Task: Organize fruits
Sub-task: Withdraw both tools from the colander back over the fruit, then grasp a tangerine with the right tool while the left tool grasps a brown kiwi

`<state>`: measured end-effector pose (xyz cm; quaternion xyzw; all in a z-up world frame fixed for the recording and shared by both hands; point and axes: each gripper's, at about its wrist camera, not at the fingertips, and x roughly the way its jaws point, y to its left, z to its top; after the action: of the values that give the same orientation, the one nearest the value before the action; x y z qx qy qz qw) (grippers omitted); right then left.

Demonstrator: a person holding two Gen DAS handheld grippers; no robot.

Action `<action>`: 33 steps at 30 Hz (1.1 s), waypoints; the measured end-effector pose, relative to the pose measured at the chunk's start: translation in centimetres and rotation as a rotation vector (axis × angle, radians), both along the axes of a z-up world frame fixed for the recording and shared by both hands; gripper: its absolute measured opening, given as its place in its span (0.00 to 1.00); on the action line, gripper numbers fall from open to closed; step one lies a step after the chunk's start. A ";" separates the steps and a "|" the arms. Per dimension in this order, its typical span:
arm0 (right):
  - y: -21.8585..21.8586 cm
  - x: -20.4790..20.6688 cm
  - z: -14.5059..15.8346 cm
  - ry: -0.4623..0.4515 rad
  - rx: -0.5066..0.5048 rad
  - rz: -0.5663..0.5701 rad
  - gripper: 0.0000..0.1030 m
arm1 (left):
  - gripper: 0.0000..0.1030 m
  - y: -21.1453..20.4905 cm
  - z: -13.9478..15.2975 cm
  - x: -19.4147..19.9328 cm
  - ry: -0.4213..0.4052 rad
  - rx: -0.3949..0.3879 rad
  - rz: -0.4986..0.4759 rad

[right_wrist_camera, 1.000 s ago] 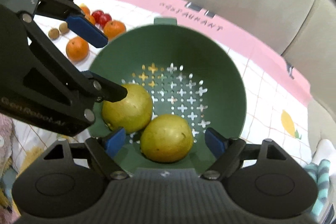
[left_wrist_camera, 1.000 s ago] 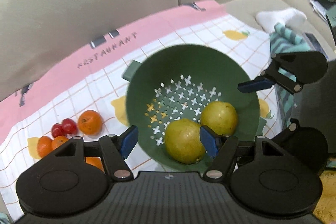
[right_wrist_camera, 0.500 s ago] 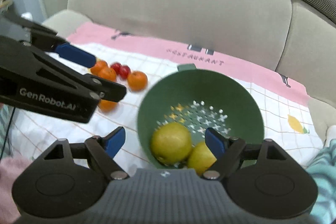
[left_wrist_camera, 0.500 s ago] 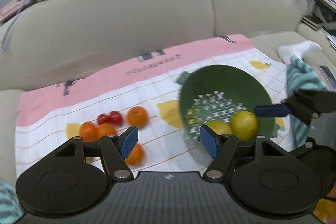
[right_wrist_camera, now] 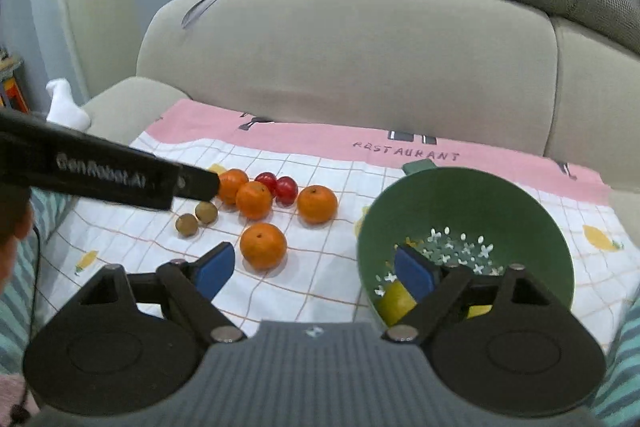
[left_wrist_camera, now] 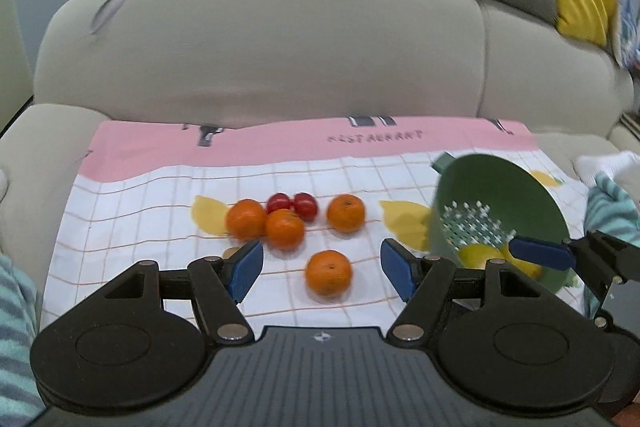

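Observation:
Several oranges lie on the checked cloth (left_wrist_camera: 140, 211), the nearest orange (left_wrist_camera: 329, 273) just beyond and between the pads of my left gripper (left_wrist_camera: 322, 269), which is open and empty. Two red plums (left_wrist_camera: 298, 203) sit behind them. A green colander (left_wrist_camera: 500, 211) at the right holds two yellow-green pears (left_wrist_camera: 478, 255), partly hidden. In the right wrist view my right gripper (right_wrist_camera: 316, 275) has its jaws opening with nothing between them; the same front orange (right_wrist_camera: 263, 245) lies ahead, the colander (right_wrist_camera: 464, 211) stands behind its right finger, and two small brown fruits (right_wrist_camera: 196, 219) lie to the left.
The cloth covers a beige sofa seat, with the backrest (left_wrist_camera: 320, 59) rising behind. Striped teal fabric (left_wrist_camera: 612, 207) and a white sock (left_wrist_camera: 604, 163) lie at the right edge. The left gripper's arm (right_wrist_camera: 100, 171) crosses the right wrist view at the left.
Both grippers pulled back from over the colander and swung left. The two pears stay in it. The oranges, earlier at the side of each view, now lie ahead of the fingers.

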<state>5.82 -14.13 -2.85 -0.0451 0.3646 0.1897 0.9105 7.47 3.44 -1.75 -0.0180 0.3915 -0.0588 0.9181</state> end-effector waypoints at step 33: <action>8.4 5.0 -8.1 -0.013 -0.192 0.185 0.56 | 0.49 6.7 -9.9 4.4 0.144 -0.054 0.165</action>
<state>10.79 -5.76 -10.97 -0.1667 0.3693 0.2366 0.8831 11.88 10.15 -11.62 -0.0792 0.4520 0.0076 0.8884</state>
